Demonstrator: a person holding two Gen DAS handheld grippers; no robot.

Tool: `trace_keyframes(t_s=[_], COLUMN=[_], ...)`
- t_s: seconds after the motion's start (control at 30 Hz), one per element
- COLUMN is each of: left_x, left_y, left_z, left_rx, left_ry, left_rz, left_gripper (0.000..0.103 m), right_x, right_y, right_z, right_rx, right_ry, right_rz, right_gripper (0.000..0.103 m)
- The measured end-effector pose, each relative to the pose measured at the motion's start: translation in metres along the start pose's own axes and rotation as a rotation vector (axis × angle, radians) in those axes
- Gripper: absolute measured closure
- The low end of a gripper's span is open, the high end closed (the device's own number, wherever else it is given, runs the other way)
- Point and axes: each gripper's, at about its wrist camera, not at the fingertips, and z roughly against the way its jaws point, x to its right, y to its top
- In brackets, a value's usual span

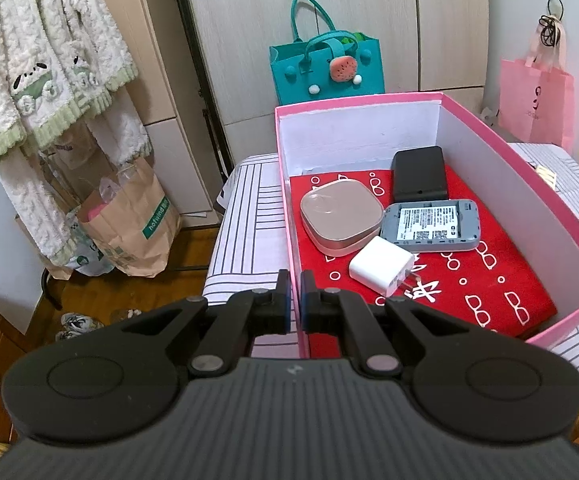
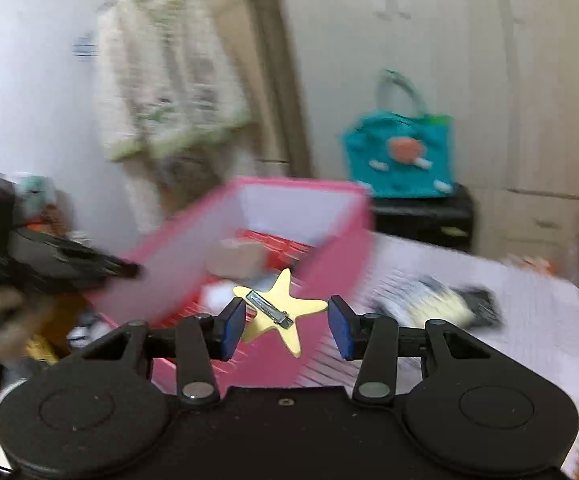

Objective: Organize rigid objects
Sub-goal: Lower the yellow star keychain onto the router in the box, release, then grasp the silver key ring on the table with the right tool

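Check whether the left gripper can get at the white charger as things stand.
Probably not yet: the left gripper is clamped on the wall of the pink box. The white charger lies uncovered just inside, so once it lets go the way looks free.

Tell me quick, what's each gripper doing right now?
Left gripper: closed, pinching the wall of the pink box.
Right gripper: closed on the yellow star hair clip, holding it.

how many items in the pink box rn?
4 loose items on the red cloth in the box: black block at back, beige case left, grey device right of it, white charger in front. Near corner hidden.
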Motion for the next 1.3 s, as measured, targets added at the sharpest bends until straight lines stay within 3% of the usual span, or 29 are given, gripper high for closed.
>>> trace_keyframes(t_s=[0.1,0.17,0.4,0.5,0.57,0.7,0.97,1.07,1.3], left_x=[-0.001,-0.001,-0.001,0.0,0.001,-0.003,-0.006,-0.004,-0.003], left_y=[0.0,0.0,0.001,0.0,0.0,0.001,0.004,0.003,0.002], left_z=[0.0,0.0,0.0,0.0,0.0,0.0,-0.001,-0.001,-0.001], left_rx=[0.001,0.0,-0.003,-0.004,0.001,-0.004,-0.023,-0.024,-0.011], left_ry=[-0.002,-0.002,-0.003,-0.003,0.001,-0.011,-0.036,-0.03,-0.009], left_rz=[0.008,0.005,0.004,-0.001,-0.011,0.009,-0.009,-0.01,0.007], left_gripper=[0.099,0.099,0.099,0.099,0.099,0.099,0.099,0.099,0.099], right_x=[-0.015,-0.022,-0.021,-0.022,-0.023,-0.013,0.006,0.016,0.043], right_y=[0.02,0.031,0.049,0.041,0.037,0.042,0.053,0.045,-0.002], right_z=[-0.032,-0.059,-0.144,-0.16,-0.163,-0.15,-0.073,-0.049,-0.027], right_rx=[-0.072,-0.152,-0.339,-0.394,-0.382,-0.335,-0.16,-0.152,-0.191], right_ry=[0.077,0.076,-0.087,-0.131,-0.172,-0.136,-0.031,-0.018,-0.096], right_rz=[0.054,0.081,0.225,0.303,0.355,0.266,0.072,0.021,-0.032], right_gripper=[0.052,0.052,0.052,0.052,0.052,0.044,0.044,0.044,0.045])
